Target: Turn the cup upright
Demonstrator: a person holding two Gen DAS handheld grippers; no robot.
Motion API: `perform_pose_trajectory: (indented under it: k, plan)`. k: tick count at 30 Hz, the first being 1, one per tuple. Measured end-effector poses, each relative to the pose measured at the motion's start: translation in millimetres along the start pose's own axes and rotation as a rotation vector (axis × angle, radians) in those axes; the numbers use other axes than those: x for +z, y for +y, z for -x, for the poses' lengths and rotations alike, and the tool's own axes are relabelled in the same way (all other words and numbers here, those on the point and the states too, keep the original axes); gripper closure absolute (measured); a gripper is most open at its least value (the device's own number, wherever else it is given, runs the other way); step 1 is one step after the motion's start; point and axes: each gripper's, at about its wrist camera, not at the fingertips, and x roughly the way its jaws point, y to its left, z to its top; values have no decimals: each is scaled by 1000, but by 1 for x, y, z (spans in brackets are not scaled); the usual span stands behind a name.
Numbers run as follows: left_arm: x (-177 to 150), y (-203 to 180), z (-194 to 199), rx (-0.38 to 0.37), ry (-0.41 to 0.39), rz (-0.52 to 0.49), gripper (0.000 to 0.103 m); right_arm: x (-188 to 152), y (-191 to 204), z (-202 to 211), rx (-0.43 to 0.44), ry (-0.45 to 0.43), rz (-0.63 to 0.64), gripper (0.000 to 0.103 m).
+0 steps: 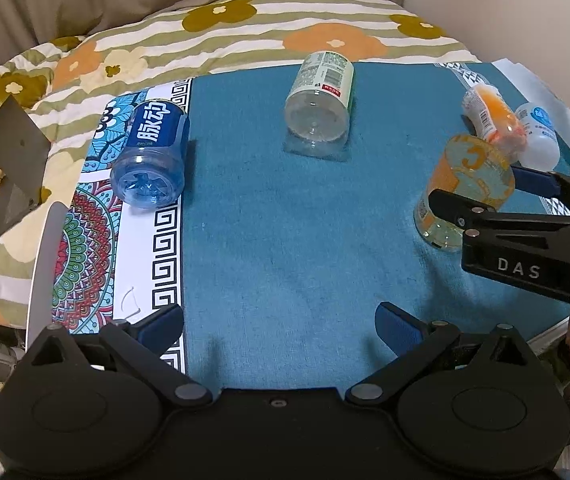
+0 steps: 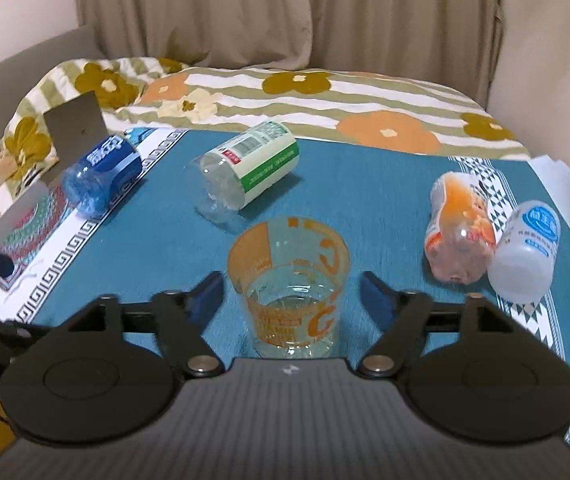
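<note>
A clear cup (image 2: 289,288) with orange print stands upright on the teal cloth (image 2: 365,200), rim up. My right gripper (image 2: 291,296) is open, its blue-padded fingers (image 2: 205,296) on either side of the cup with a gap on each side. In the left wrist view the cup (image 1: 467,190) is at the right, with the right gripper (image 1: 485,192) around it. My left gripper (image 1: 279,324) is open and empty, low over the cloth near its front.
Several cut bottles lie on their sides: a blue one (image 1: 149,152) at the left, a green-labelled one (image 1: 319,100) at the back, an orange one (image 1: 493,114) and a white one (image 1: 537,134) at the right. A flowered blanket (image 1: 245,28) lies behind.
</note>
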Motion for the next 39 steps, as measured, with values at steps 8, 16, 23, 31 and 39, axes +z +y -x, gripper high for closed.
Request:
perform_pose_trajectory:
  k: [8,16,23,31,39]
  plan:
    - [8,-8,29,12,-64,5,0,18,-20,18,-4,70,-90,0]
    - [22,-16,81,19,-180,32,0,57,-40,83,-37,103,-85,0]
    - [21,-27,101,50,-242,43,0,67,-52,122,-131,161,-72,0]
    - [11,-34,107,58,-257,58,0,54,-62,132,-151,196,-88,0]
    - [3,-41,110,65,-262,48,0,46,-59,135,-145,219,-85,0]
